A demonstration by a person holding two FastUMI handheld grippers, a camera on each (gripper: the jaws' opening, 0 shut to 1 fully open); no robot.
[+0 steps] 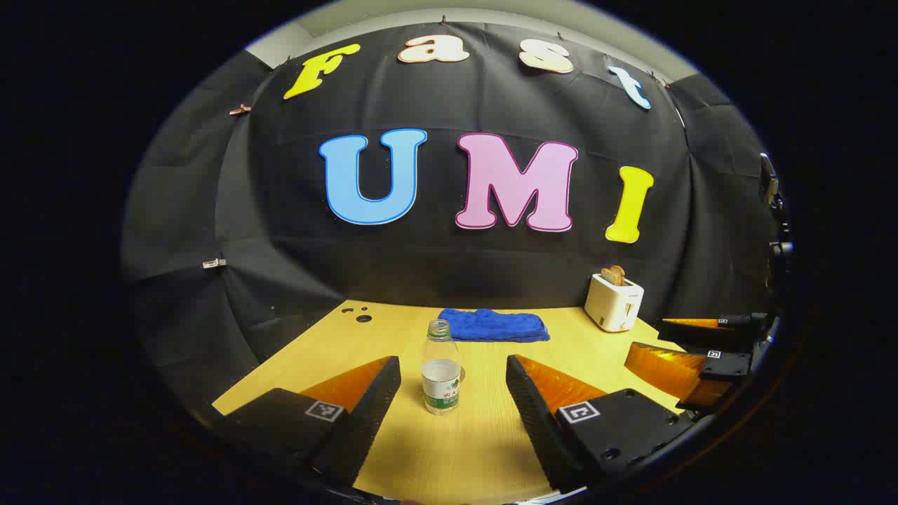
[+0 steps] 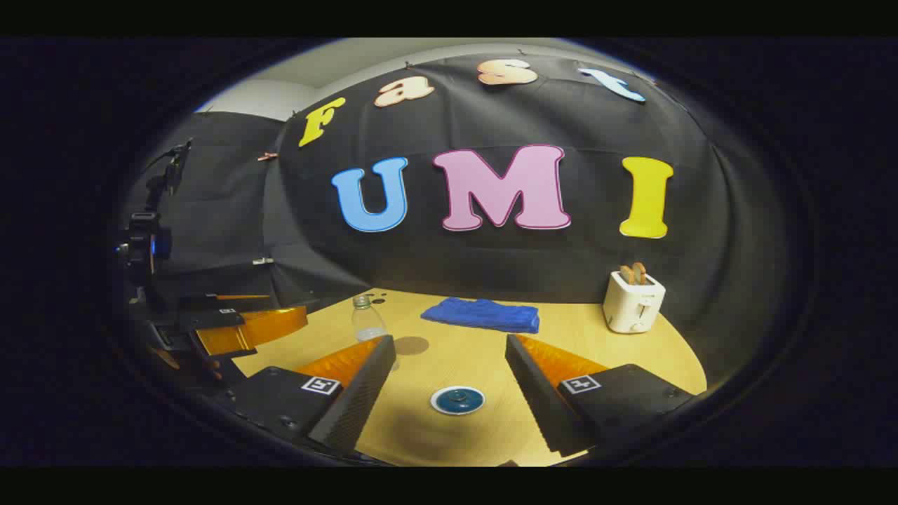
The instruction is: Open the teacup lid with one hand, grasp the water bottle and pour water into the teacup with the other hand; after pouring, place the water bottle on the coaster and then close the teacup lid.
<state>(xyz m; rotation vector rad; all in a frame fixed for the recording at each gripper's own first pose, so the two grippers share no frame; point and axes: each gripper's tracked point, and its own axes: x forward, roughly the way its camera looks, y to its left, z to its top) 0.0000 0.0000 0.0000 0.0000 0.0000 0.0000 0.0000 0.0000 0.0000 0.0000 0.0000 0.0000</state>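
Left gripper point(image 1: 453, 368) fingers spread wide w/ clear uncapped plastic water bottle point(image 1: 440, 375) between them, untouched; green label unreadable. Right gripper point(image 2: 449, 361) fingers also apart, round blue-and-white teacup lid point(image 2: 457, 400) between them on yellow wood surface point(image 2: 477, 351).

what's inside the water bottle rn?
The water bottle stands uncapped, with clear water up to about mid-height and empty above. Its label band hides the lowest part, so contents there can't be seen.

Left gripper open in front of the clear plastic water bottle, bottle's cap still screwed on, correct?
Not quite. In the left gripper view the clear plastic water bottle has no cap; its neck is open. The rest holds: the left gripper is open, with the bottle standing ahead between its fingers.
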